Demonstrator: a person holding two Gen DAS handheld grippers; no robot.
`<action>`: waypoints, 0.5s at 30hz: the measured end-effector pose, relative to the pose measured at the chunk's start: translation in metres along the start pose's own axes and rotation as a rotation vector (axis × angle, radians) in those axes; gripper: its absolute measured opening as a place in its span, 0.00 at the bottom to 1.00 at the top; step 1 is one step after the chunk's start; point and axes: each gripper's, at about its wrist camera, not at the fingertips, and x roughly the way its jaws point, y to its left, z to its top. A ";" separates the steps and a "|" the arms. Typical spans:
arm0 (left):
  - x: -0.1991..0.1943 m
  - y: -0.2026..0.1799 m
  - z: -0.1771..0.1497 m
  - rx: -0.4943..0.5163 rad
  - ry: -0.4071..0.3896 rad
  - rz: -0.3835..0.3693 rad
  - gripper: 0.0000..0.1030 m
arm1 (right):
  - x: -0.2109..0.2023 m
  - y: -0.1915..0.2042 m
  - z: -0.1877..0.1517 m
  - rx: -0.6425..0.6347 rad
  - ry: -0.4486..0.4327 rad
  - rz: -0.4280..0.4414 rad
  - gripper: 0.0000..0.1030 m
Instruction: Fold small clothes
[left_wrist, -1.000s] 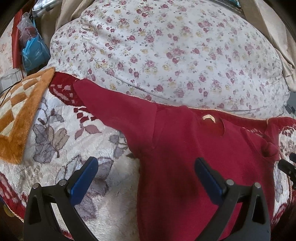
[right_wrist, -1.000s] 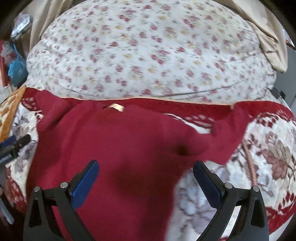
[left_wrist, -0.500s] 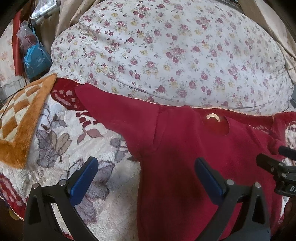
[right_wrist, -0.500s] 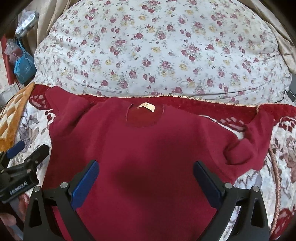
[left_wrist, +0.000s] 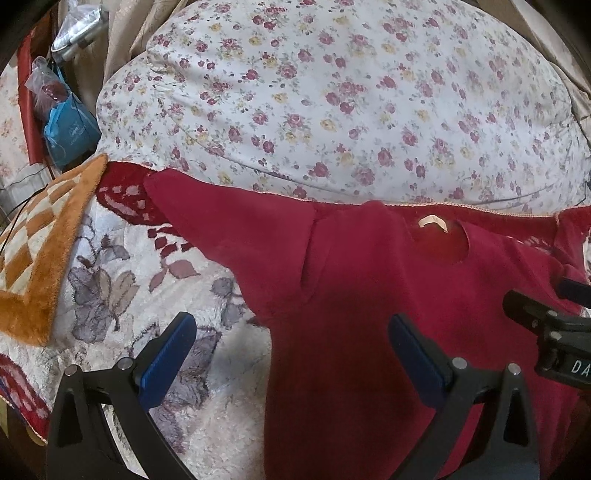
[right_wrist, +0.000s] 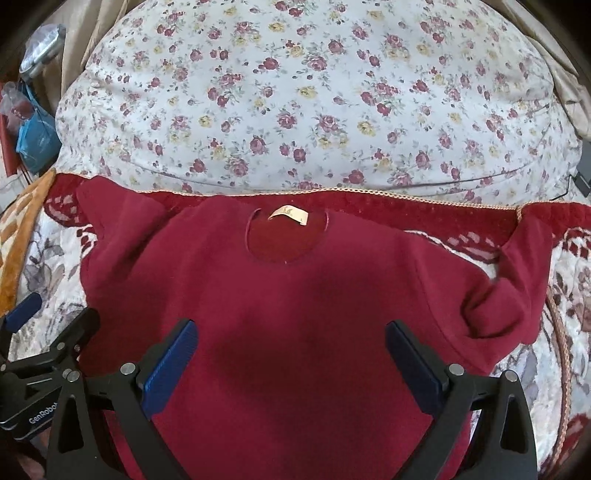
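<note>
Two sleeves of the red sweater (right_wrist: 295, 314) read differently: the one on the left tool's side lies spread flat toward the orange checked mat (left_wrist: 44, 240), while the other is crumpled back on itself, so its cuff is hard to make out. The sweater lies front up on the floral blanket (left_wrist: 147, 295) of a bed, its neck label (right_wrist: 286, 213) pointing at the flowered pillow (right_wrist: 314, 92) just beyond the collar; its lower hem is cut off by the bottom of both views. Beyond the mat, a blue bag (left_wrist: 68, 134) and some clutter are too distorted to identify. The left tool (left_wrist: 288, 350) has its blue pads spread wide and holds nothing, one pad over the blanket and the other over the sweater's body. The right tool (right_wrist: 290, 354) is likewise spread wide and empty, both pads over the chest of the sweater; whether either tool touches the cloth cannot be told.
</note>
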 end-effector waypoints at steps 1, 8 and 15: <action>0.001 0.000 0.000 -0.001 0.001 -0.003 1.00 | 0.001 0.000 0.000 -0.001 0.003 -0.001 1.00; 0.002 0.000 0.000 -0.018 0.003 -0.027 1.00 | 0.005 -0.003 0.000 0.008 0.018 0.002 1.00; 0.004 0.005 -0.002 -0.035 0.013 -0.026 1.00 | 0.008 -0.004 0.000 0.019 0.027 -0.019 1.00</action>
